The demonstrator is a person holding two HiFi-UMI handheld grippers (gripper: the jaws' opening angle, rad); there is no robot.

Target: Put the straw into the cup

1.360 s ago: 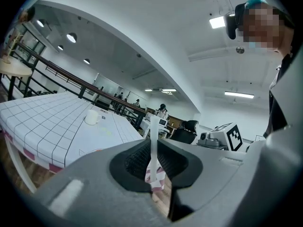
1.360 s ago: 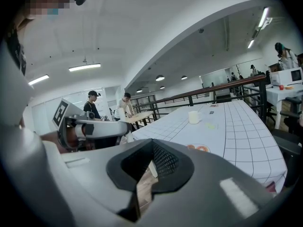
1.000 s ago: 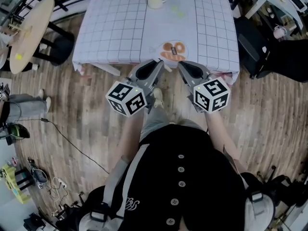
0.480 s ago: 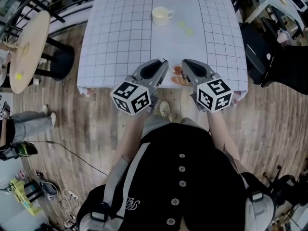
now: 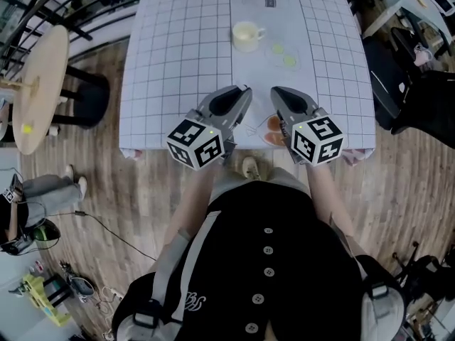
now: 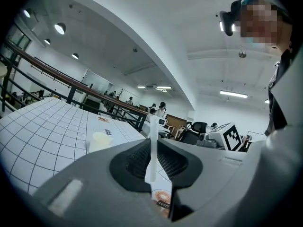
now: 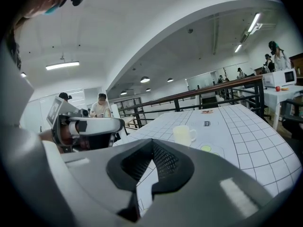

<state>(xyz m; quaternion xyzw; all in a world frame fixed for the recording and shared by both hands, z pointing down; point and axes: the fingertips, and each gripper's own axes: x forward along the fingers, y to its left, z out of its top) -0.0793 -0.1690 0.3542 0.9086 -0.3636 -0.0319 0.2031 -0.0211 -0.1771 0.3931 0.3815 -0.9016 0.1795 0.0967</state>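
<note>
Cup nearer; left tongs pinch slim, probably-plastic straw.

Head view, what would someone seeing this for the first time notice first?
The left gripper and the right gripper hang side by side over the checked table's near edge. The left's jaws pinch a thin white straw. The pale cup stands farther up the table, untouched.

Thin white straw, straight, standing upright, pinched between the closed jaws of the left gripper, upper end poking clear above them. Pale cream cup, upright, mouth up, handle to the right in head view. Sits on the grid-patterned tablecloth, well apart from the straw.
</note>
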